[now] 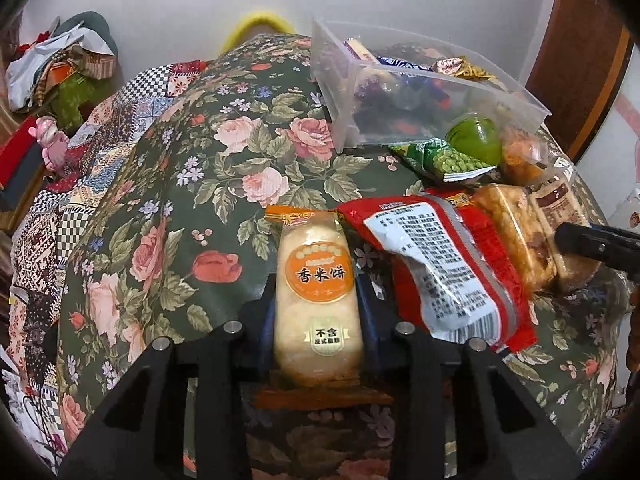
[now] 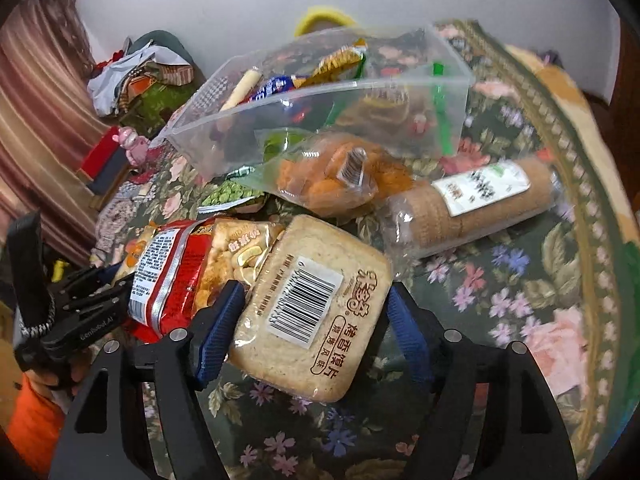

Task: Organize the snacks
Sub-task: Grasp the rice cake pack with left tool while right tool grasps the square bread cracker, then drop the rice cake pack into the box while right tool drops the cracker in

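Note:
My left gripper (image 1: pixel 318 300) is shut on a rice cracker pack (image 1: pixel 318 300) with an orange label, on the floral tablecloth (image 1: pixel 160 200). My right gripper (image 2: pixel 316 308) is shut on a pack of baked bun slices (image 2: pixel 316 312) with a barcode label. A red snack bag (image 1: pixel 440 264) lies between them; it also shows in the right wrist view (image 2: pixel 168 276). A clear plastic bin (image 1: pixel 400 92) with several snacks stands at the back; it also shows in the right wrist view (image 2: pixel 320 96). The left gripper body (image 2: pixel 60 312) shows at the left of the right wrist view.
Green pea bag (image 1: pixel 448 160), green cup (image 1: pixel 476 140), bag of orange snacks (image 2: pixel 332 176) and a round biscuit roll (image 2: pixel 472 204) lie near the bin. Clutter and a pink toy (image 1: pixel 50 144) sit beyond the table's left edge. A wall is behind.

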Demonstrator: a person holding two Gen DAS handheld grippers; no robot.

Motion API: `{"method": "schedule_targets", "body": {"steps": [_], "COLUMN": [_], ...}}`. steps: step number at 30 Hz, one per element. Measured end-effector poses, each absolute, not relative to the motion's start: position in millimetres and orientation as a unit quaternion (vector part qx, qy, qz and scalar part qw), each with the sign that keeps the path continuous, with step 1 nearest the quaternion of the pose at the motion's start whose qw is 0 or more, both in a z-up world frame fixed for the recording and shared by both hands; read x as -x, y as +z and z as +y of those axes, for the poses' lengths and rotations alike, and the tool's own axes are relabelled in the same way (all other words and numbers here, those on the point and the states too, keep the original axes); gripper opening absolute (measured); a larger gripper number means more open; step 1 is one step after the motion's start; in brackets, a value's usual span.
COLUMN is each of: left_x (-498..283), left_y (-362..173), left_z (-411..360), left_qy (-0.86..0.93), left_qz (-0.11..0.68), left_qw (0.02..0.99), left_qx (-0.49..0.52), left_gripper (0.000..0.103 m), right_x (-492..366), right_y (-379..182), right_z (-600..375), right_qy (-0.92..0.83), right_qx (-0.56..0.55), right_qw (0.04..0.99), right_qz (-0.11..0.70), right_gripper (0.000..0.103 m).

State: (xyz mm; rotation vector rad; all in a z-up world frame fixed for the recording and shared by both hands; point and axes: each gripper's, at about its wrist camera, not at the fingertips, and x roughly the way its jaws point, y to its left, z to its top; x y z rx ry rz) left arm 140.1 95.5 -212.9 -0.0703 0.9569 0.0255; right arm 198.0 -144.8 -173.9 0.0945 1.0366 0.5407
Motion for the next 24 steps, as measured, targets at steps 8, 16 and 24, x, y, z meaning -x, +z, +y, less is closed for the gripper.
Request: {"method": "schedule_targets", "body": {"steps": [8, 16, 24], "left_x": [-126.4, -121.9, -133.0], "left_y": [-189.2, -152.0, -116.7], "left_z": [96.8, 87.9, 73.1], "left_qy": [0.02, 0.011, -0.009], "left_qz": [0.433, 0.392, 0.356], "left_qw": [0.901, 0.919, 0.934], "left_qx": [0.025, 0.023, 0.034], "left_gripper": [0.036, 0.036, 0.036], "right_x": [-198.4, -184.4, -184.7], "right_y": [-177.3, -161.2, -118.9], "right_z": [-150.6, -161.2, -180.6], "right_qy": [0.253, 0.242, 0.238], "right_qx": [-0.059, -0.04, -0.029], "right_qw": [0.827, 0.849, 0.878], "right_qz": [0.498, 0.468, 0.414], "right_gripper": [0.055, 0.055, 0.055]}}
